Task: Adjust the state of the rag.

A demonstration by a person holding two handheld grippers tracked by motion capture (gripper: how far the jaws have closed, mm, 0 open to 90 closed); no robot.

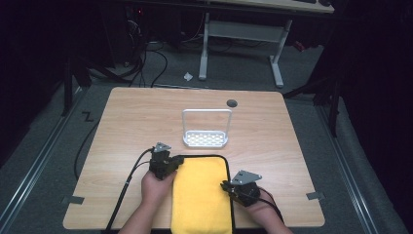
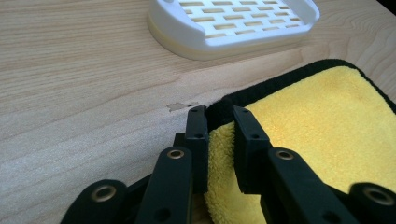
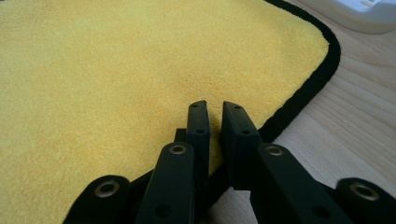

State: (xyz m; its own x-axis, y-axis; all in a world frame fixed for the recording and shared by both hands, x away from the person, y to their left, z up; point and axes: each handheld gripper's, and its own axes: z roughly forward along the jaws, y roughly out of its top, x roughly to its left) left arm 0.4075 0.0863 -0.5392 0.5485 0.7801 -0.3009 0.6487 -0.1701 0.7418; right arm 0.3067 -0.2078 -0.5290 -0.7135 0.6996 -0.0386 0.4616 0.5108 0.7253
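Observation:
A yellow cloth [image 1: 200,195] with a black border lies lengthwise on the near middle of the wooden table [image 1: 131,122]. My left gripper [image 1: 171,164] is at the cloth's far left corner. In the left gripper view its jaws [image 2: 219,112] are pinched on the raised black-edged corner of the cloth [image 2: 317,116]. My right gripper [image 1: 227,186] is at the cloth's right edge. In the right gripper view its jaws [image 3: 214,106] stand nearly together, with a fold of the cloth [image 3: 116,70] between them near the border.
A white slotted rack [image 1: 205,139] with a tall wire handle stands just beyond the cloth, also seen as the rack [image 2: 233,23] close ahead of the left jaws. A dark round grommet [image 1: 232,103] sits farther back. A white desk frame [image 1: 241,31] stands on the floor beyond.

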